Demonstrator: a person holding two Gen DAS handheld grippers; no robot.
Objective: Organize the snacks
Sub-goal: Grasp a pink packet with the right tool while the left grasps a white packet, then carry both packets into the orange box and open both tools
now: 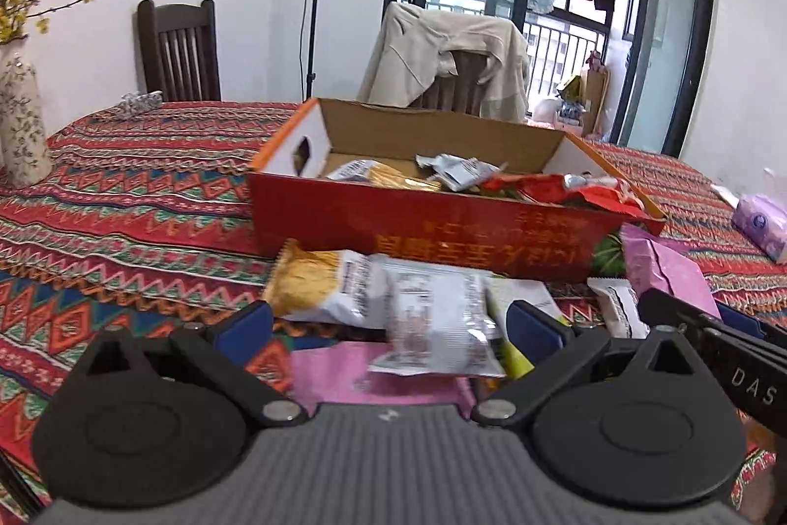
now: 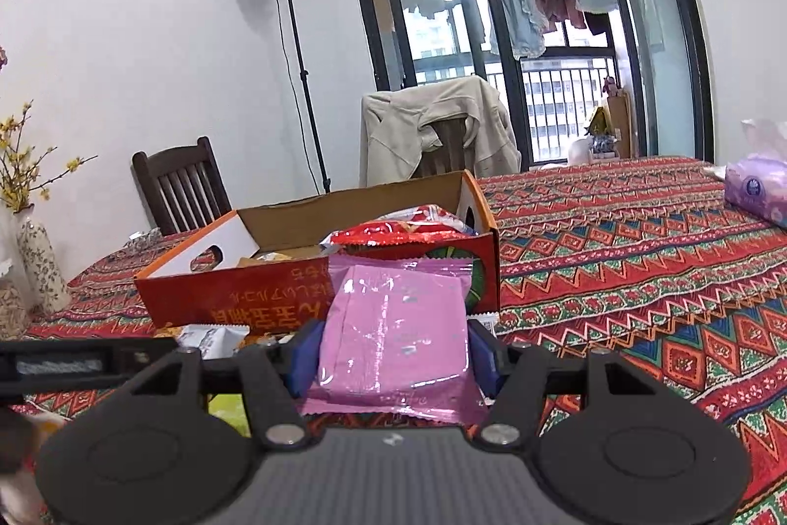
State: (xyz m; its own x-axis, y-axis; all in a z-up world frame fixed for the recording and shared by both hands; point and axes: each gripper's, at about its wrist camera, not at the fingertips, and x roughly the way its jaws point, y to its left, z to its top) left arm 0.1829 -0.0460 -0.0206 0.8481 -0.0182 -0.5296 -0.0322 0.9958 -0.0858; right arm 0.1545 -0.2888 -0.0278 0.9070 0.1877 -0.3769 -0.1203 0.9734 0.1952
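right fingers pinching a pink packet that hides the box; left fingers spread.

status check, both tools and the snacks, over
Right tool shut on pink packet, lifted before red box. Left tool open over loose packets. Nothing blocking the box.

Daylight from the balcony door brightens both views; fisheye bending curves the edges, near packets slightly blurred.
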